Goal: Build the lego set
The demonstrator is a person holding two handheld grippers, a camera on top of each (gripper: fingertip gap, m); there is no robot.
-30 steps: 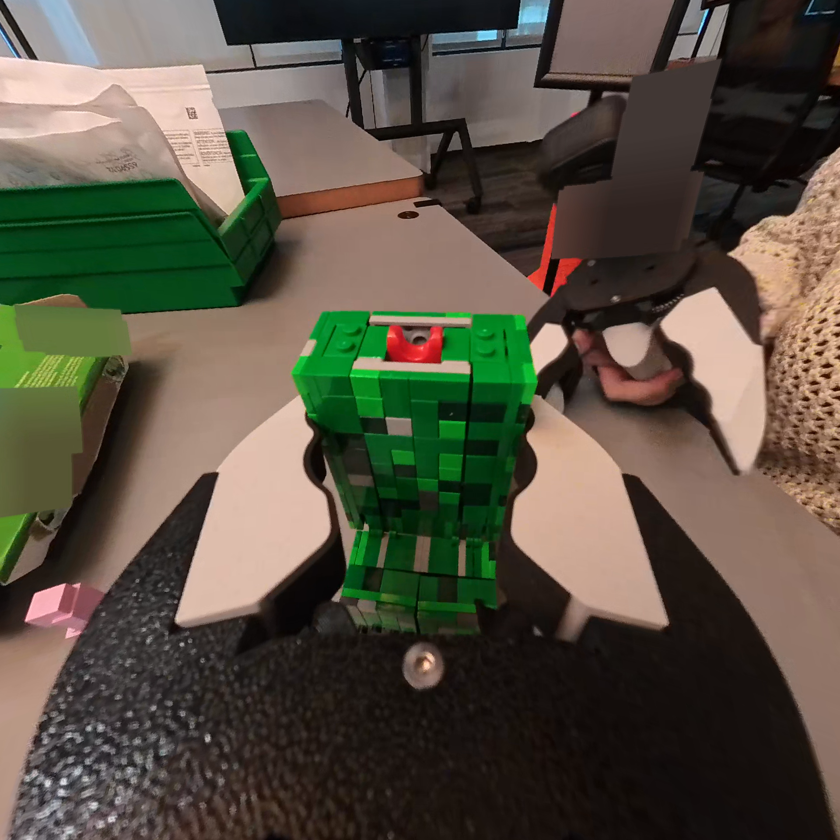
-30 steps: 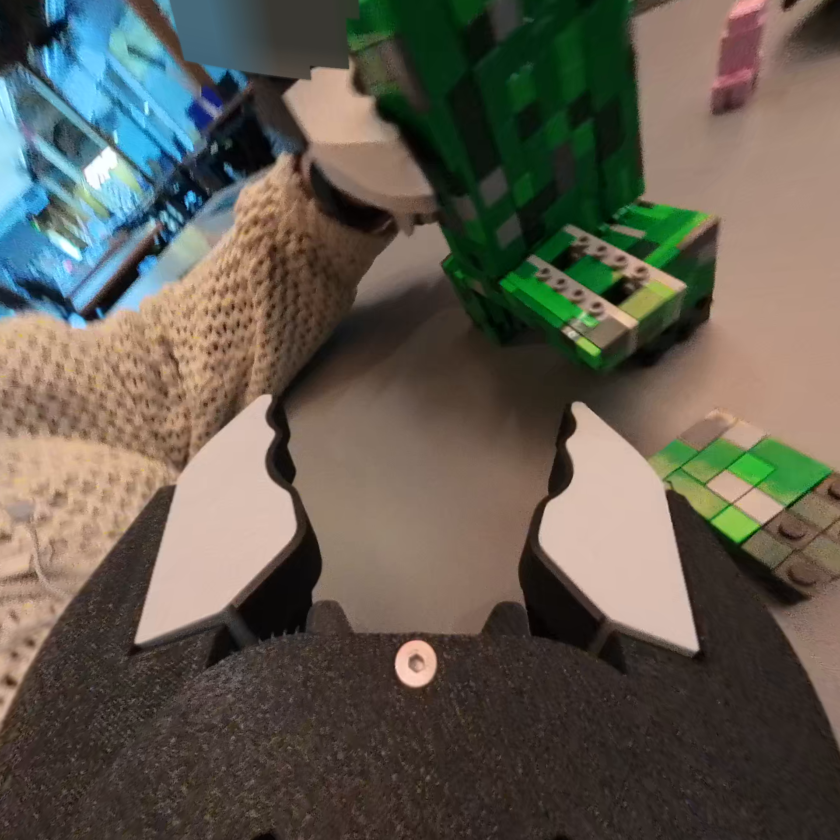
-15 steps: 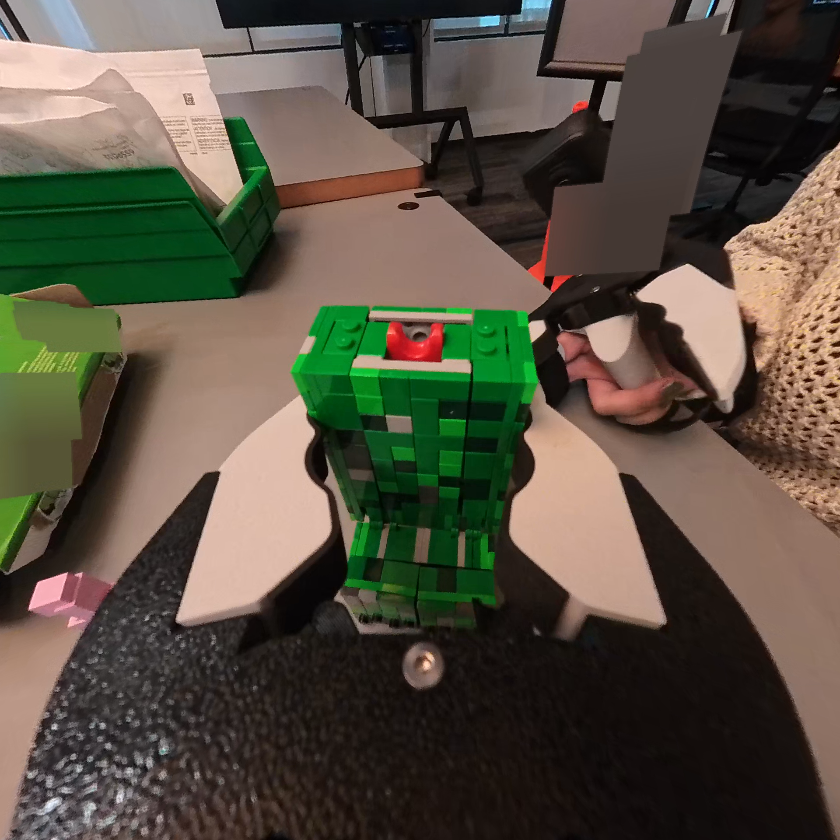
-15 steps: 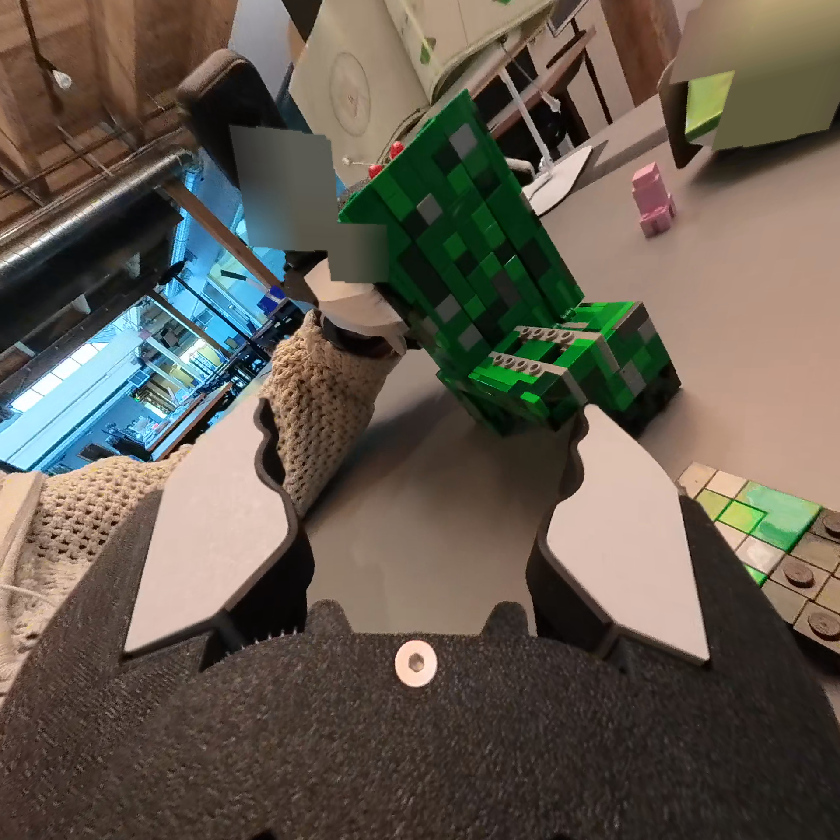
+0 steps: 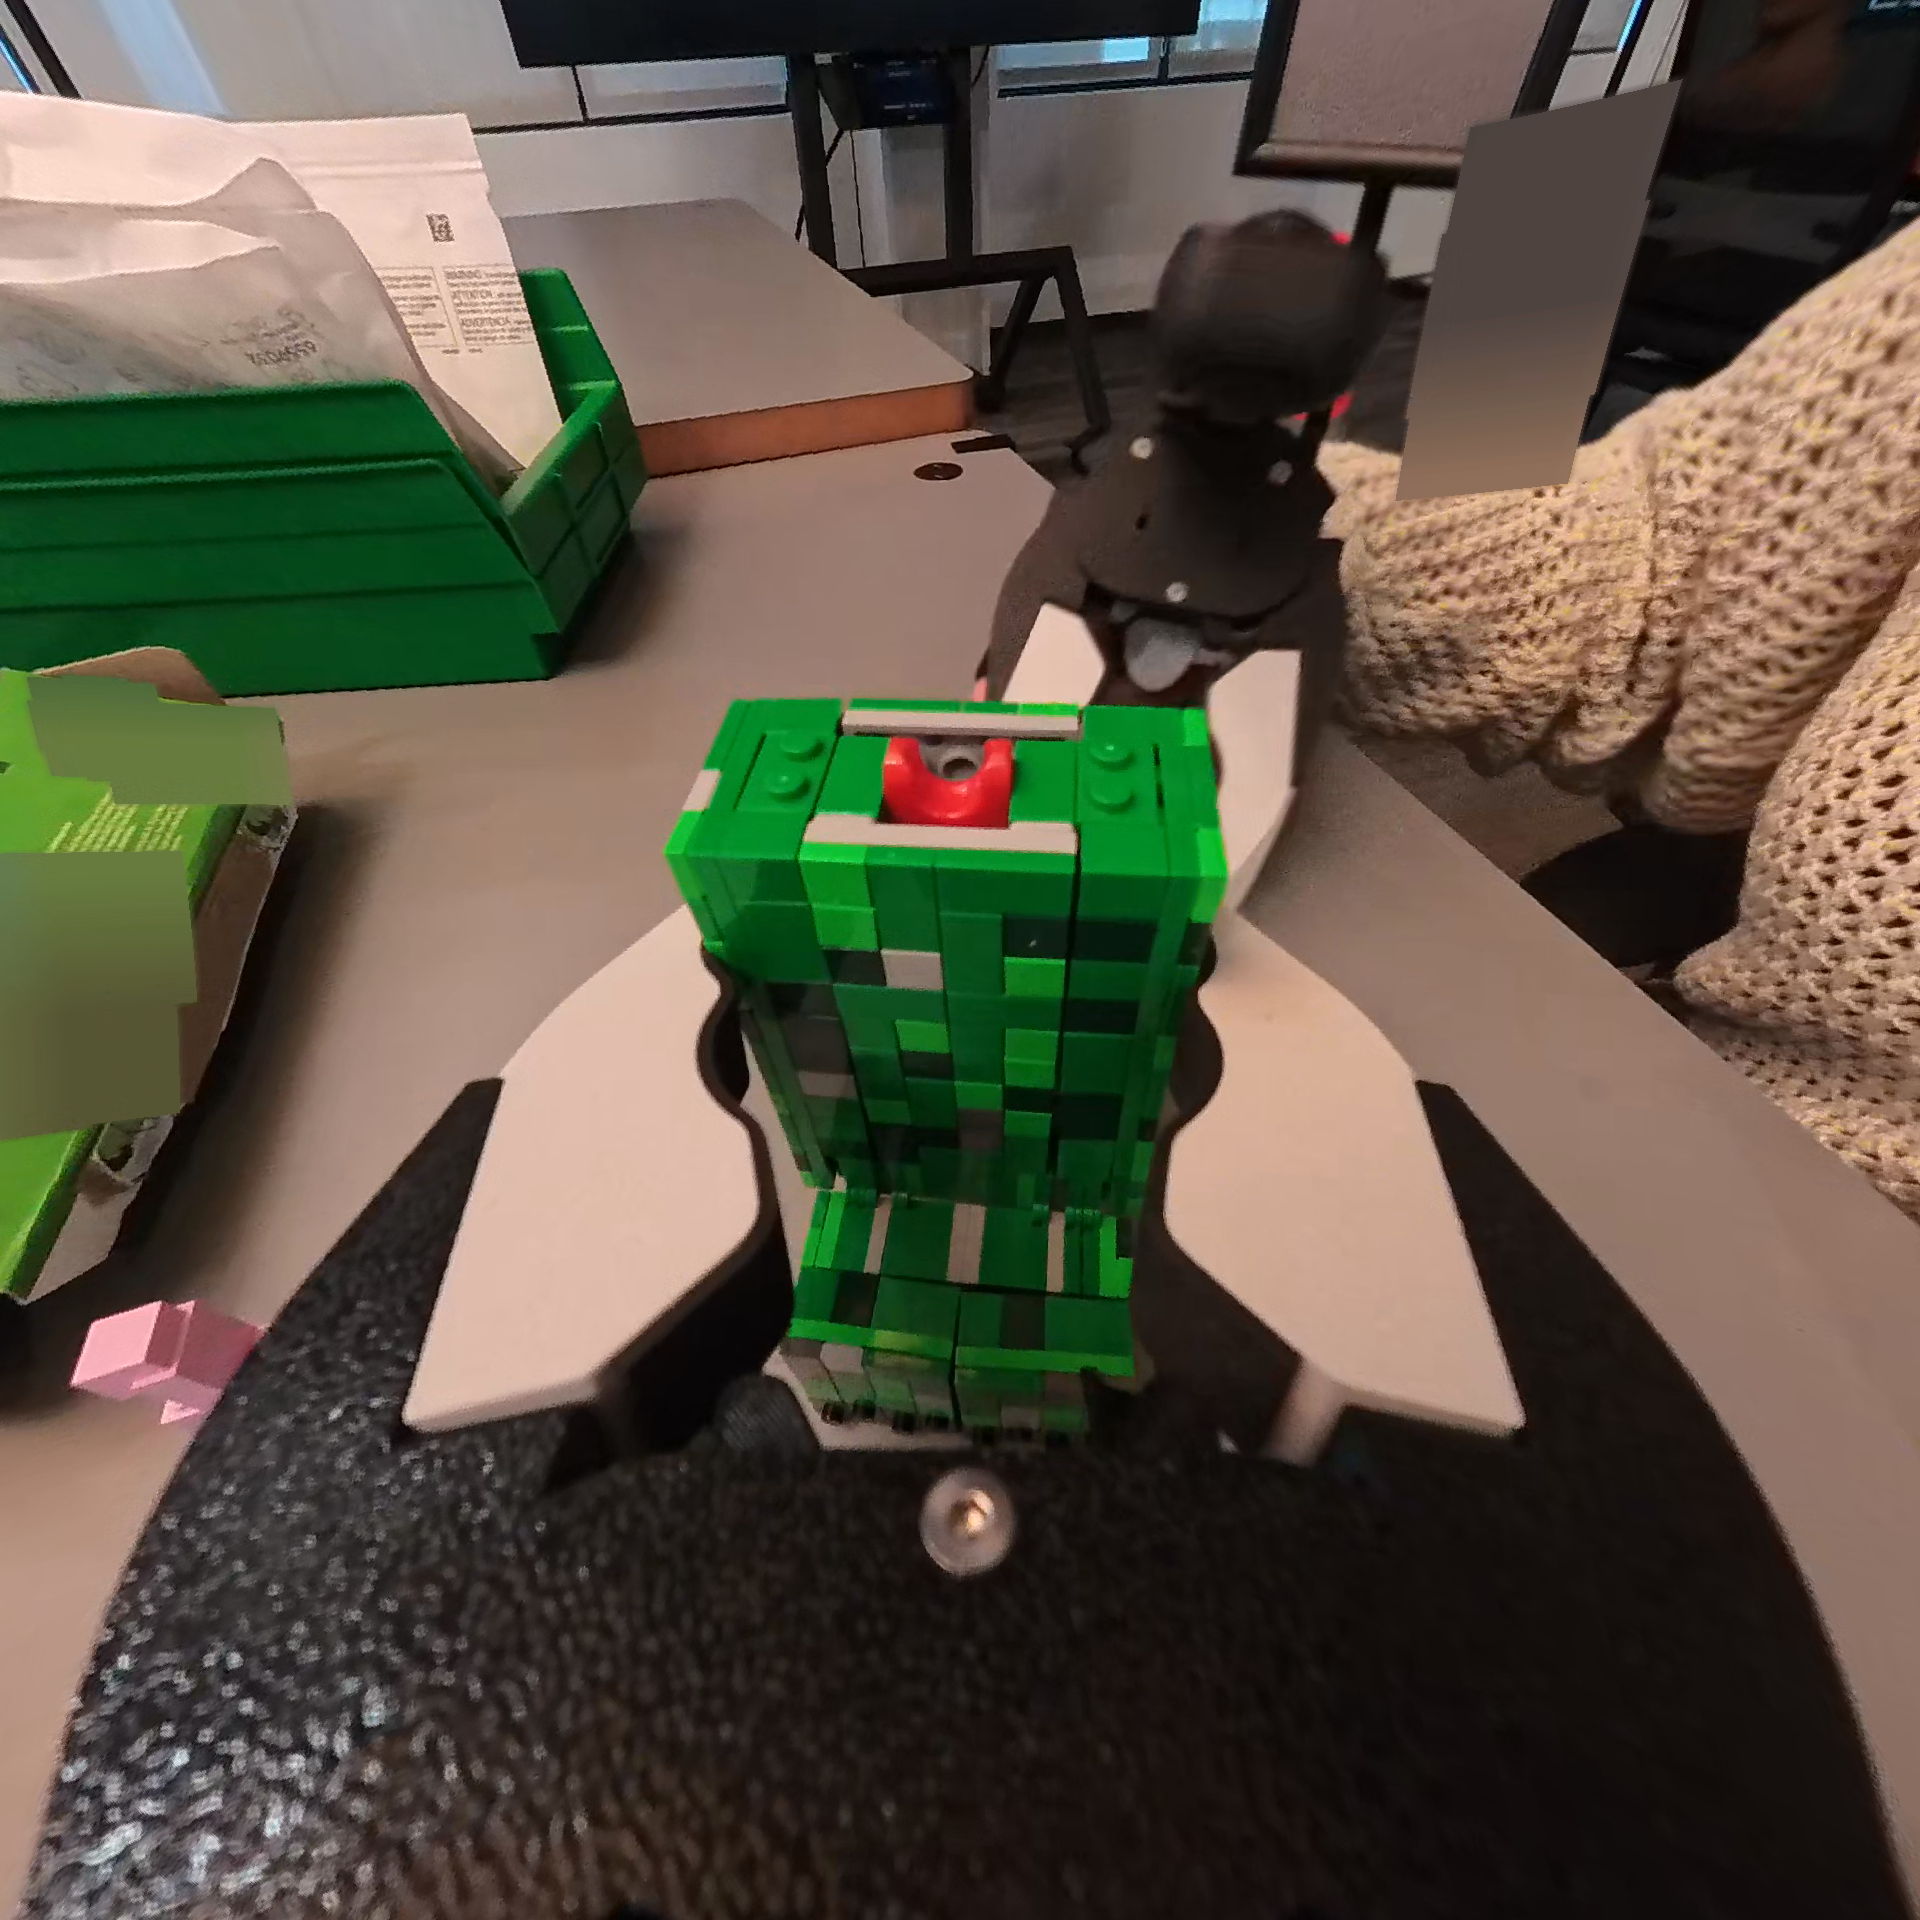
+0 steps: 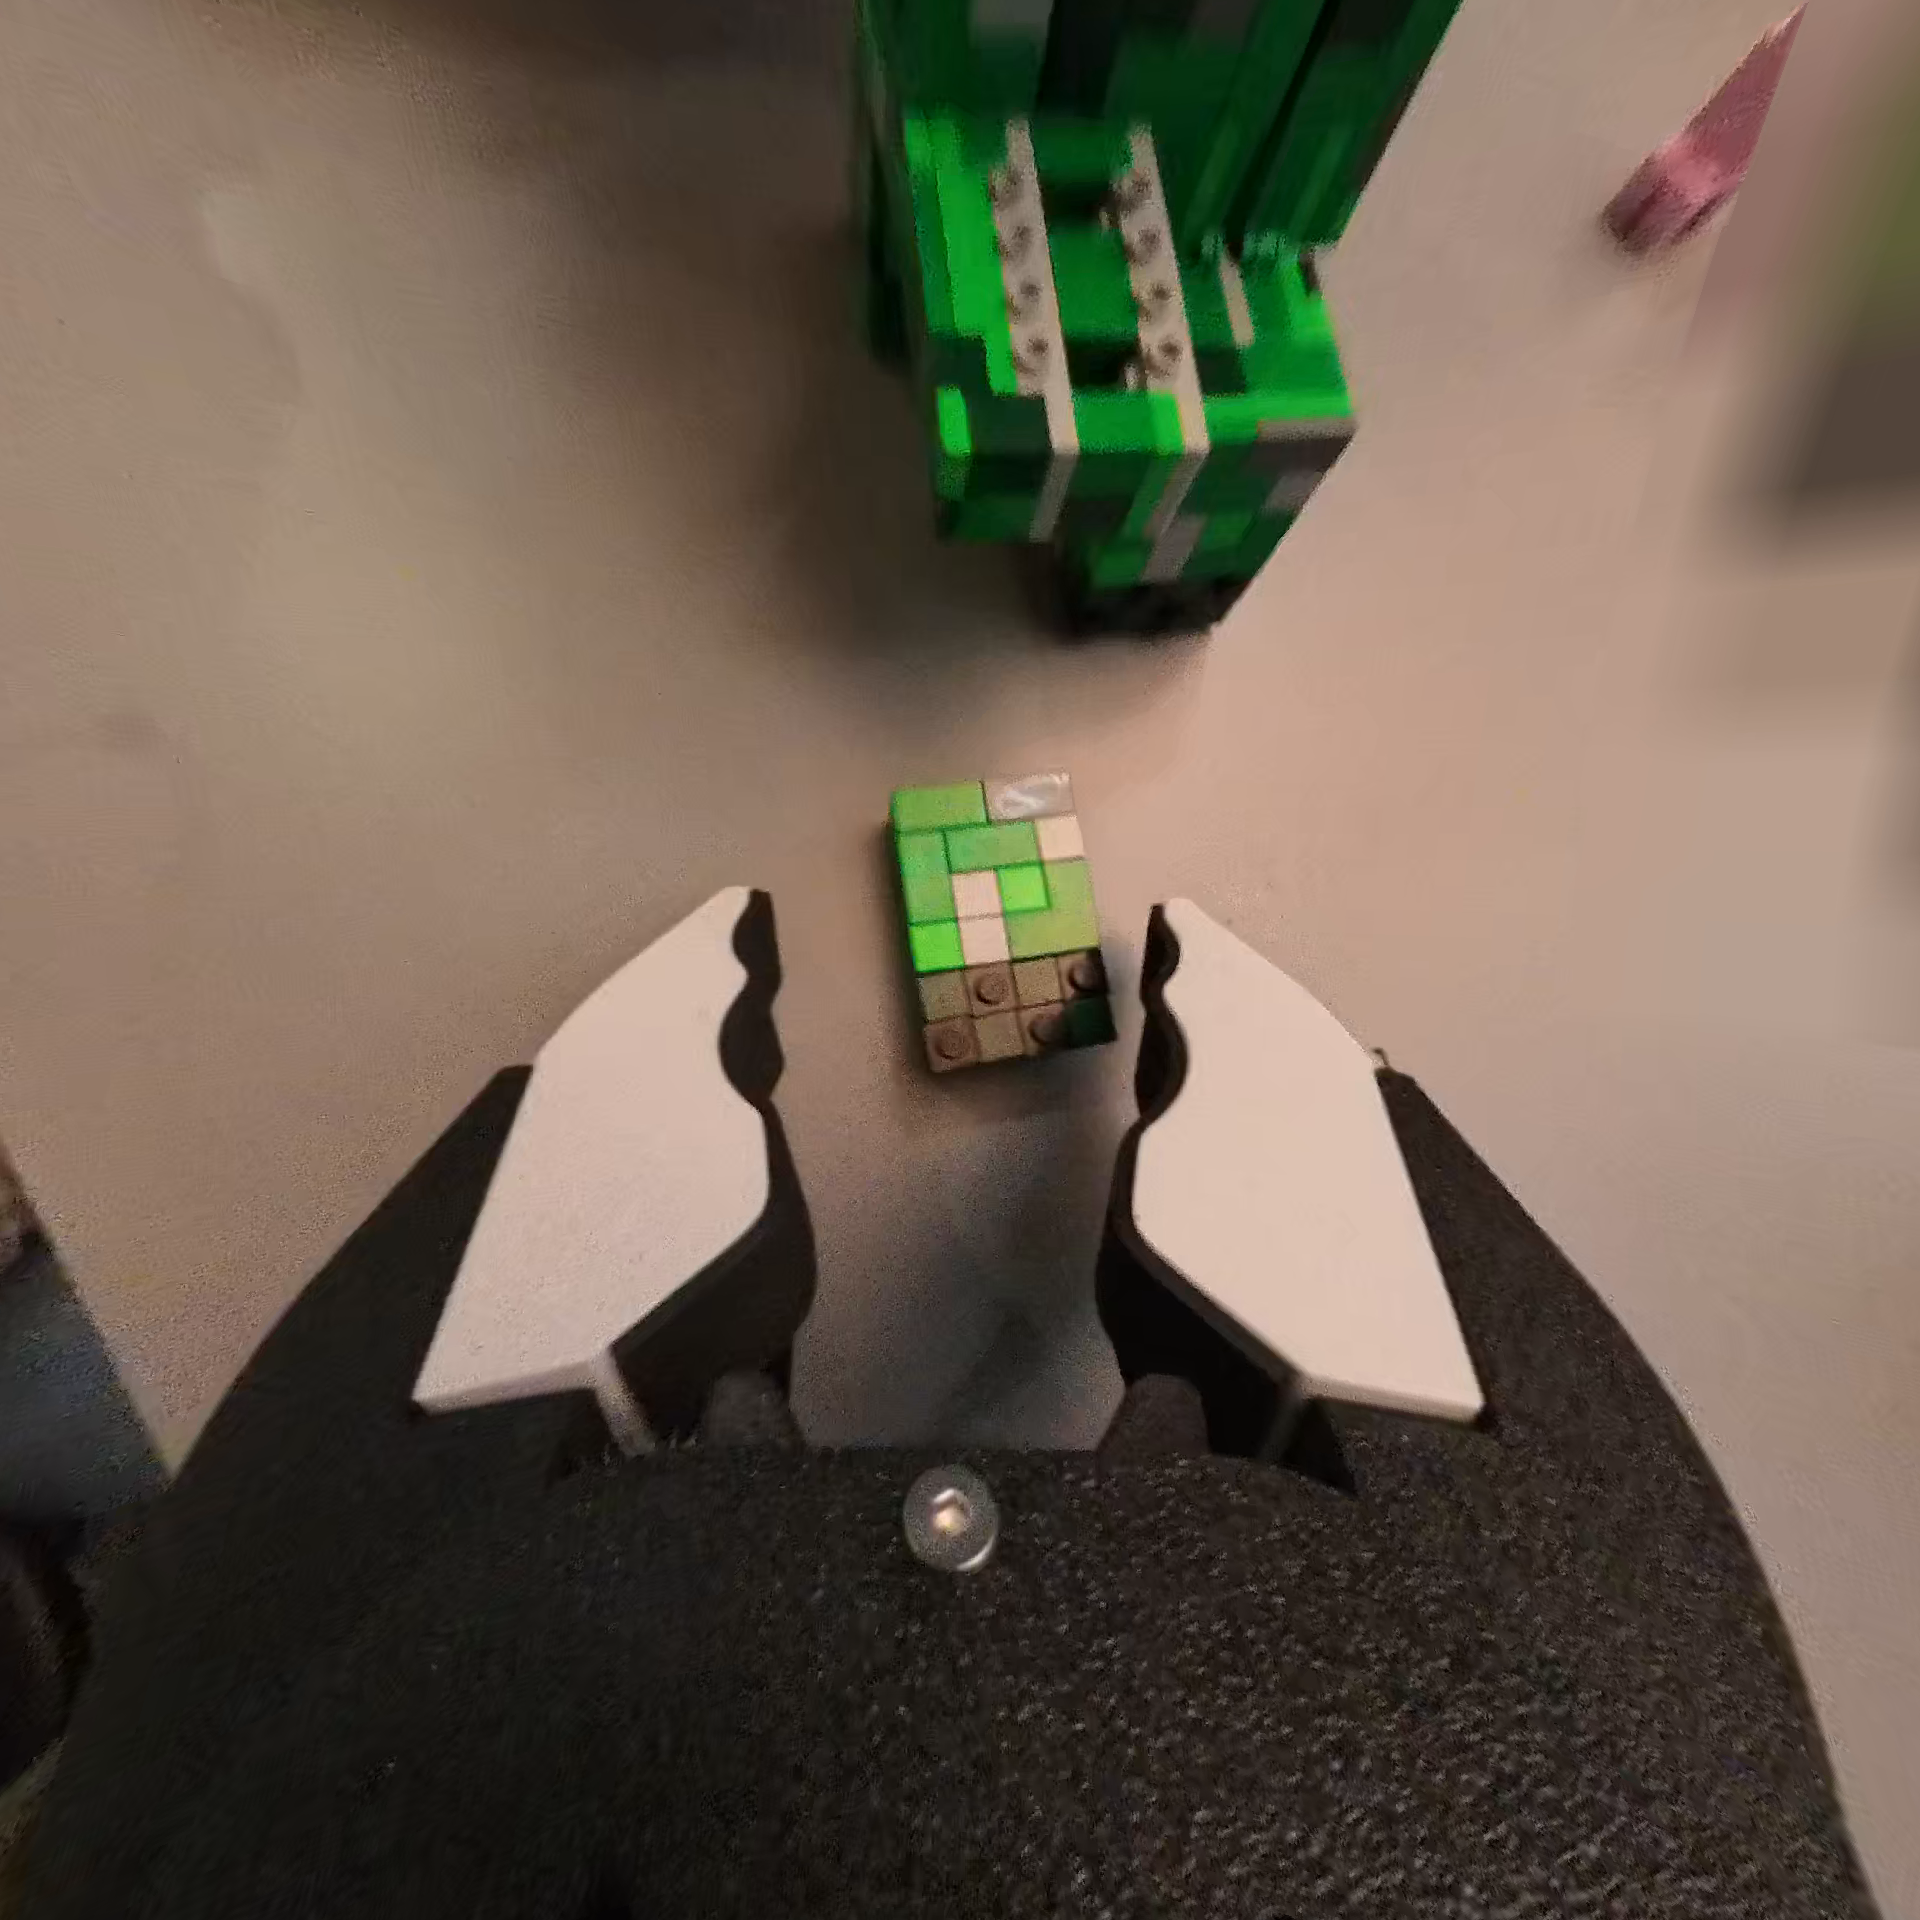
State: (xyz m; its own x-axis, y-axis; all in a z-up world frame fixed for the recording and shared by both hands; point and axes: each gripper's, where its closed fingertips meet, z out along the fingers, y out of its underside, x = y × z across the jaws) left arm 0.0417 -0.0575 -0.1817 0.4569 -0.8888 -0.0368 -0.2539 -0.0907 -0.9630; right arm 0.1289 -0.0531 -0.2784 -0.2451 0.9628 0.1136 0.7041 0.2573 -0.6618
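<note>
L tool (image 5: 961, 1049) clamps tall green-brick lego body (image 5: 951, 997) upright on grey desk (image 5: 499, 831); R tool (image 6: 956, 997) wide, empty, hovering w/ flat green-grey tiled lego panel (image 6: 997, 920) just ahead betw. its tips; risk: off-centre grab tilts panel, slips.

Green lego model (image 6: 1101, 312) blurred and cut off at the far edge; pink piece (image 6: 1704, 156) smeared far right.

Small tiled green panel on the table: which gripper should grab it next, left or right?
Right. The right gripper is open and empty, pointed down with the small tiled panel lying flat just beyond its fingertips. The left gripper is shut on the green lego build, steadying it upright.
</note>
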